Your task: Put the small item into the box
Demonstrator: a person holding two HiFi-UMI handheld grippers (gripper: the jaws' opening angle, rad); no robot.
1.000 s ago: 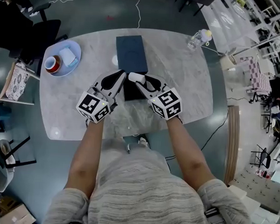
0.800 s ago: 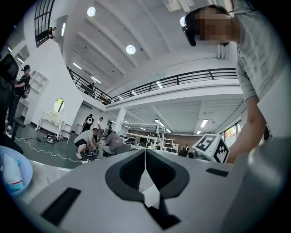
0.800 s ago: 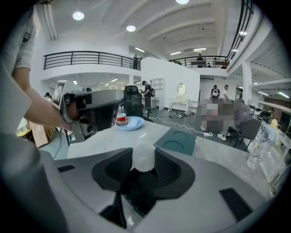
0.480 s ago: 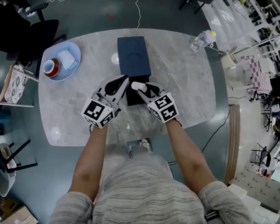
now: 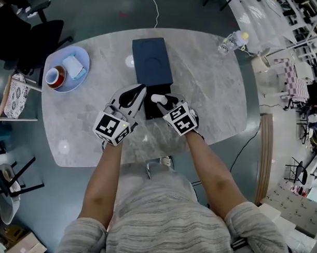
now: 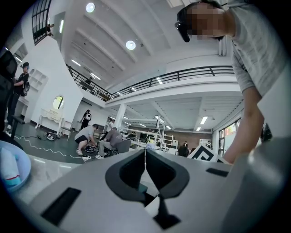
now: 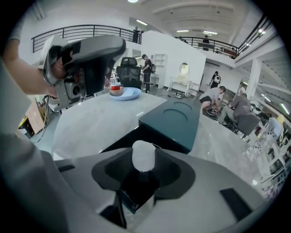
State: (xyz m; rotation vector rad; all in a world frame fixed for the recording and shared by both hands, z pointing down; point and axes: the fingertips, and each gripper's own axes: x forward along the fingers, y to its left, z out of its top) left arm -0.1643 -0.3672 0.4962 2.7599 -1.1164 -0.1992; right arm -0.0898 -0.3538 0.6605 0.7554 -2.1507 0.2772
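Over the last second the right tool (image 5: 160, 101) has drawn back from the near edge of the lid (image 5: 152, 61). It now hangs over the dark opening of the box (image 5: 150, 113), so the small white item (image 5: 156, 99) has gone from the box's far rim to above its inside. We read that as the carry being nearly finished, with the lowering and letting go not yet done. The right tool is clenched on the small white item: in the right gripper view the item (image 7: 143, 156) sits pinched between the two dark pads, with the box's black hollow (image 7: 136, 189) directly under it and the lid (image 7: 175, 120) lying beyond the box on the tabletop (image 5: 211, 94). The left tool (image 5: 136, 93) has stayed just to the left of the box. Its jaws are closed on each other with nothing between them, and they meet in one thin line in the left gripper view (image 6: 145, 159), where the hall ceiling fills most of the picture, so we judge it tipped upward. Both forearms reach forward and angle inward toward the box, the marker cubes on its near side.
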